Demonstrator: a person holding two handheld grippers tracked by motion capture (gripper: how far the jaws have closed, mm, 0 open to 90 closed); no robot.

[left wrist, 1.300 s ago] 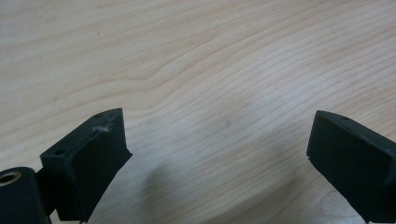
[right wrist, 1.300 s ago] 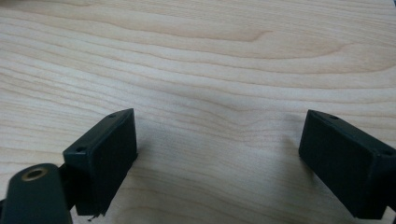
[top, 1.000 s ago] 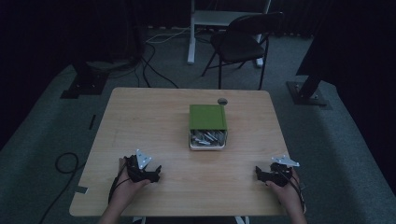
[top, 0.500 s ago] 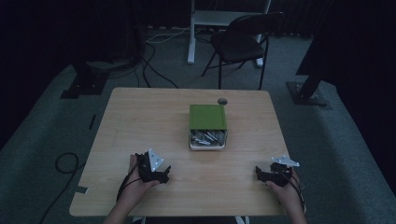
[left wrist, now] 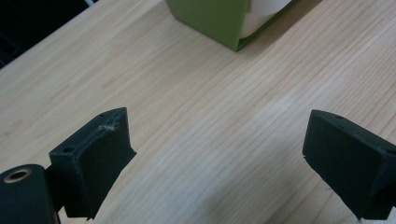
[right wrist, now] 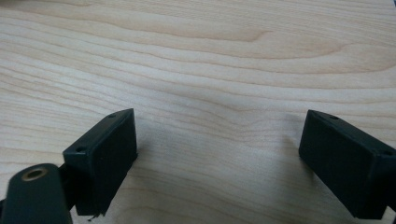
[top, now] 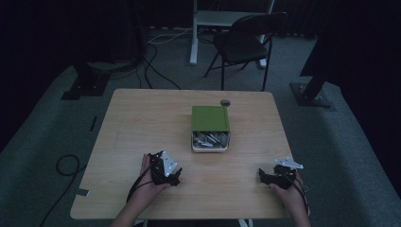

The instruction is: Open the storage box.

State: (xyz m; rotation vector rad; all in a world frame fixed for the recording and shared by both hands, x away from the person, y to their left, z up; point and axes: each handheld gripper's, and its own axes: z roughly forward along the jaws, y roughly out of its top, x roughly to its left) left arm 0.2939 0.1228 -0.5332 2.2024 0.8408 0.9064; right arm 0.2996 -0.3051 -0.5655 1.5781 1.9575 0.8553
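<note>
Green-lidded, the box [top: 211, 127] lies ahead and right of the left gripper [top: 166, 171], well apart. That gripper has been shifted toward it, jaws spread, empty: an approach is judged begun. The right gripper [top: 276, 176] is kept spread, aside.

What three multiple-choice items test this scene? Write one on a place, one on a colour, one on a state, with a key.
1. Where on the table does the box sit?
A. the near left corner
B. near the middle, toward the far edge
C. beside the right gripper

2. What colour is the box's lid?
A. red
B. green
C. white

3. How do the left gripper and right gripper stand?
A. both open
B. both shut
C. left shut on the box

Key: 1 B, the high view puts it there; 2 B, its top is green; 3 A, bare wood shows between each pair of jaws.
</note>
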